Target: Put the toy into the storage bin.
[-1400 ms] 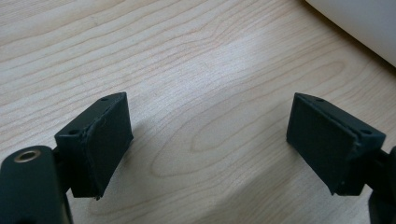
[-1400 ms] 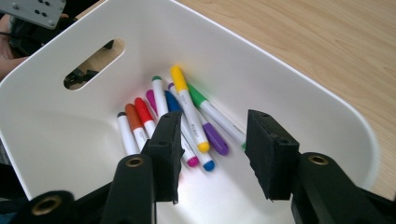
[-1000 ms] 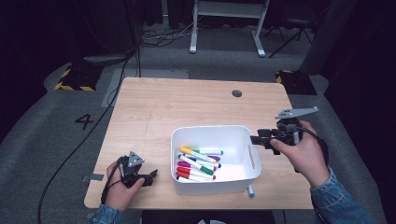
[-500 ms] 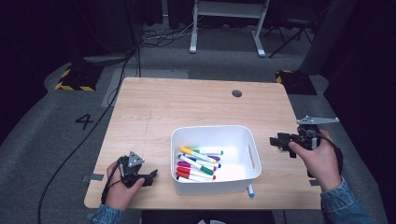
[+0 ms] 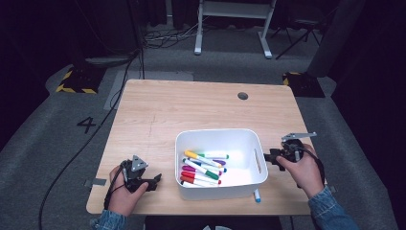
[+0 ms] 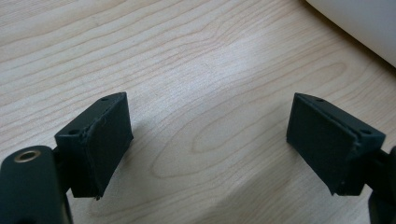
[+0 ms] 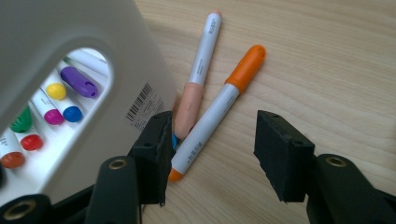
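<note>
A white bin [image 5: 256,143] stands at the table's front middle and holds several coloured markers [image 5: 203,167]. My right gripper [image 5: 269,158] is low beside the bin's right wall. In the right gripper view my right gripper [image 7: 215,135] is open and its jaws have just been opening. An orange-capped marker [image 7: 233,88] lies on the wood between the jaws, and neither pad touches it. A peach marker [image 7: 201,70] lies next to it against the bin wall [image 7: 135,60]. My left gripper [image 5: 154,180] rests at the front left; in its own view my left gripper [image 6: 208,121] is open over bare wood.
A blue marker [image 5: 257,195] lies on the wooden table [image 5: 191,110] by the bin's front right corner. The bin's handle hole [image 7: 70,107] shows markers inside. A corner of the bin [image 6: 364,23] is ahead of the left gripper. A round hole [image 5: 242,96] is at the table's back right.
My right gripper has pulled away from above the bin's right rim and sunk to the table beside the bin's right wall. The left hand has stayed where it was.
</note>
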A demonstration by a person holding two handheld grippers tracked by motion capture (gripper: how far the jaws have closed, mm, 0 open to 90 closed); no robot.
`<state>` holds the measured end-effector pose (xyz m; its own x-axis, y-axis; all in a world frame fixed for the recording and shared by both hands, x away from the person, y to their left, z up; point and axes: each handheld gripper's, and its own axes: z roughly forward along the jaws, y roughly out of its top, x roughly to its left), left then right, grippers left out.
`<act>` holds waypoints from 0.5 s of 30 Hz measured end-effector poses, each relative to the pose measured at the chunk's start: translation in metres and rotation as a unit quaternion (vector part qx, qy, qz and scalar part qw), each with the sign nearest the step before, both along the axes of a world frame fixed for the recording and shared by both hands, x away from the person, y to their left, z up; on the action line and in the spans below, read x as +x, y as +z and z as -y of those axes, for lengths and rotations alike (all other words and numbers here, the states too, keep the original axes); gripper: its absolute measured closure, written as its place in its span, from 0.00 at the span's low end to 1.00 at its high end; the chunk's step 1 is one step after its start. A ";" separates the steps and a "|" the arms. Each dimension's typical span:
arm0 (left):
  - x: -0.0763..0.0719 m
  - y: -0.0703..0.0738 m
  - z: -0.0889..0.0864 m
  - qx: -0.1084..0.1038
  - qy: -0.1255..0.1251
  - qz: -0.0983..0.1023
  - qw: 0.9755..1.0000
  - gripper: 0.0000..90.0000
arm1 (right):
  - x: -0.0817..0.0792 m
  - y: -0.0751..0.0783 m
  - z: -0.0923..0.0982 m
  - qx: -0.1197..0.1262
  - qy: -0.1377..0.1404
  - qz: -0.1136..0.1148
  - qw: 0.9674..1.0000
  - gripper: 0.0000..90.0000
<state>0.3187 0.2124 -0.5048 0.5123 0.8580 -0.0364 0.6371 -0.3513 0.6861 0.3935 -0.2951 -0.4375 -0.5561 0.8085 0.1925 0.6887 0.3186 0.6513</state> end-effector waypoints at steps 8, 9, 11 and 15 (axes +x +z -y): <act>0.000 0.000 0.000 0.000 0.001 0.000 1.000 0.16 | 0.011 -0.025 -0.018 -0.010 0.011 -0.012 1.000 0.53; 0.000 0.000 0.000 0.000 0.001 0.000 1.000 0.16 | 0.012 -0.028 -0.020 -0.014 0.011 -0.014 1.000 0.53; 0.000 0.000 0.000 0.000 0.001 0.000 1.000 0.16 | 0.014 -0.031 -0.023 -0.019 0.012 -0.018 1.000 0.53; 0.000 0.000 0.000 0.000 0.001 0.000 1.000 0.16 | 0.013 -0.037 -0.023 -0.035 0.017 -0.023 0.999 0.55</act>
